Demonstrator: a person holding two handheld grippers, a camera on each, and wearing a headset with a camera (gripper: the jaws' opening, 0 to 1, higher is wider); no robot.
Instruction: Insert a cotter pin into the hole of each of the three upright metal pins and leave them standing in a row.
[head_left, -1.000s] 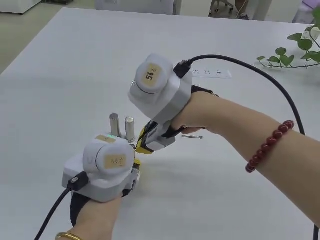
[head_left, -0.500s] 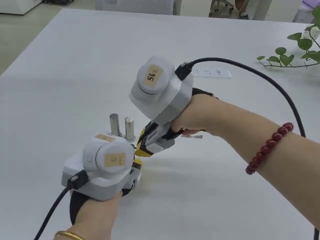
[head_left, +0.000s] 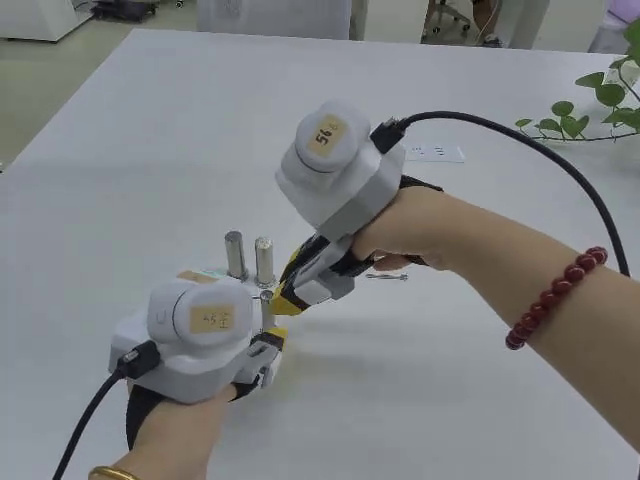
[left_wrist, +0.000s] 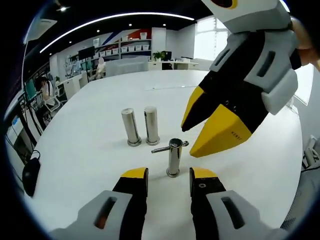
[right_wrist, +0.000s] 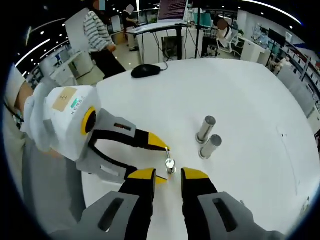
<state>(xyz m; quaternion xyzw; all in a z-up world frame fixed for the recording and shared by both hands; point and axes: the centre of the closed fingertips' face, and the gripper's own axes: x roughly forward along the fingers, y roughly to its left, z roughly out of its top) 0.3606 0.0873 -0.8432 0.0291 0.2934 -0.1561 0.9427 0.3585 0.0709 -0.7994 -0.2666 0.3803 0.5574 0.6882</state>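
A white worktable (head_left: 150, 150) stands in a bright open-plan office. At lower centre of the left gripper view, a silver upright metal pin (left_wrist: 174, 157) with a thin cotter pin (left_wrist: 162, 148) through its hole stands just ahead of the left gripper (left_wrist: 168, 181), whose jaws are apart. The right gripper (right_wrist: 168, 176), jaws also apart, hangs just beside it.

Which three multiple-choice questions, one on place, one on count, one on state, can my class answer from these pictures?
1. Where is the metal pin carrying a cotter pin? A) on the floor B) just ahead of the left hand-held gripper C) behind the other two
2. How many metal pins stand upright on the table? A) two B) three C) five
3. The left hand-held gripper's jaws are: A) open B) shut C) broken off
Answers: B, it stands just past those jaws; B, two bare pins stand behind it; A, a gap shows between them.
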